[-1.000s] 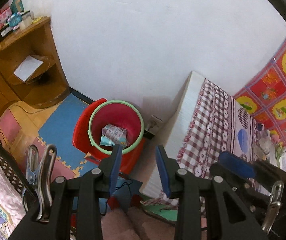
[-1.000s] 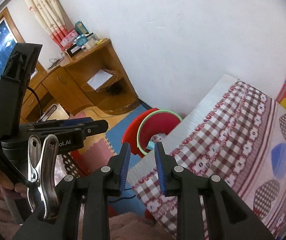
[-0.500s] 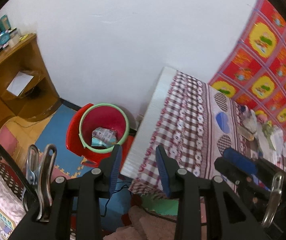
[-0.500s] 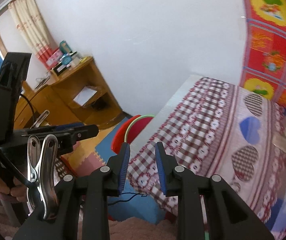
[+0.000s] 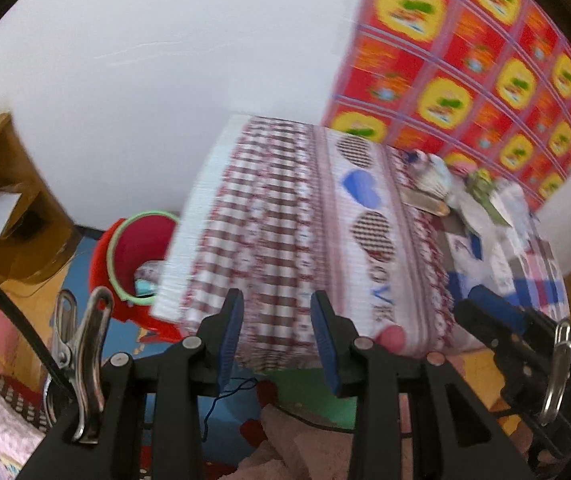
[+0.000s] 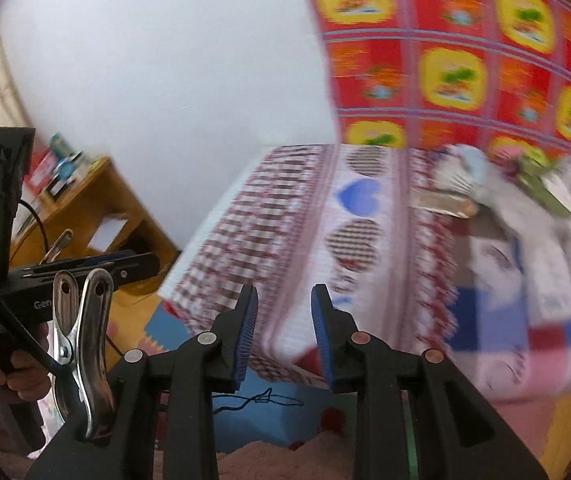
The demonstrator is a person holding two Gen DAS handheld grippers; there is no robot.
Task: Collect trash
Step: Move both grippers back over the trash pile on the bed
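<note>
Two handheld grippers, each seen from its own wrist camera. The left gripper [image 5: 275,330] has black plastic arms shaped like angular struts, joined by round silver rivets, and ends in two fingers faced with ribbed blue pads [image 5: 230,336]. A shiny metal spring clip [image 5: 85,364] is fixed at its left side. The right gripper [image 6: 283,332] is built the same, with copper-toned rivets, a thin black cable [image 6: 13,320] and white lettering starting "Gen" on the black body beside it.
</note>
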